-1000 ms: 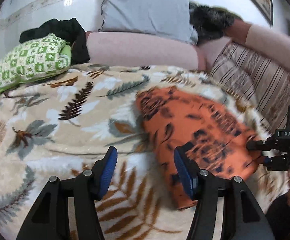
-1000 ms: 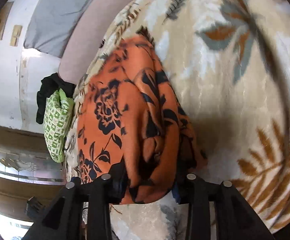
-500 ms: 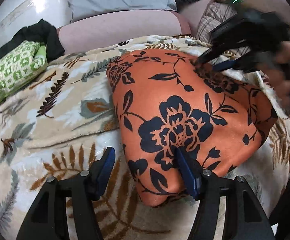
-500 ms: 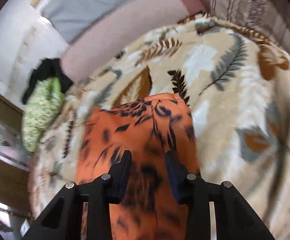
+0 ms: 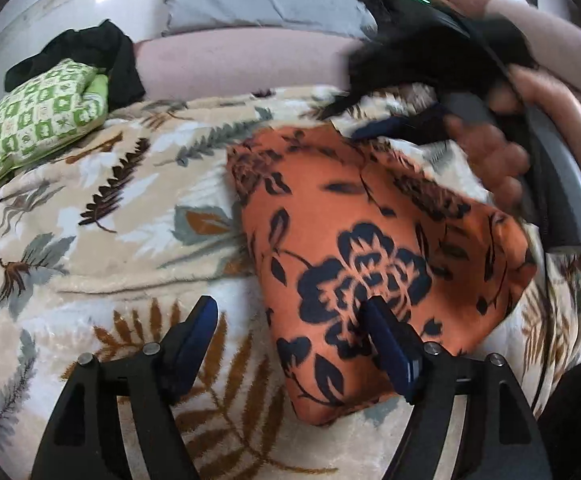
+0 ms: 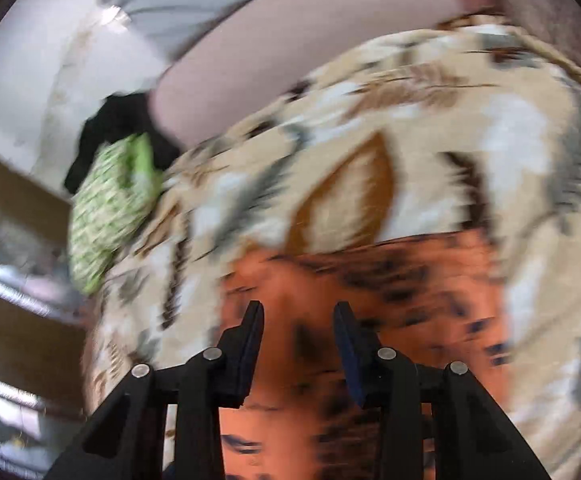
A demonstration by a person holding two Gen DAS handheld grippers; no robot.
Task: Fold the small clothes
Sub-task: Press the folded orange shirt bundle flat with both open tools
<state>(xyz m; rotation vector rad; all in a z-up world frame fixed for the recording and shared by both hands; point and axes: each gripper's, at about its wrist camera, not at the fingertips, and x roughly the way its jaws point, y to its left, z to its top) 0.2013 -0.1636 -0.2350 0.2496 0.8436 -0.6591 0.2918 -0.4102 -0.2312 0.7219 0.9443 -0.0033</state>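
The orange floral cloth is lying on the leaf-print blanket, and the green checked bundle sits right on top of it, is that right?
Not quite. The orange floral cloth does lie on the leaf-print blanket, but the green checked bundle is not on it: it sits apart, at the blanket's far left edge. The left wrist view shows this.

Motion blur and cut-off edges

The right wrist view is smeared; the folded orange black-flowered cloth (image 6: 370,300) runs off its bottom edge.
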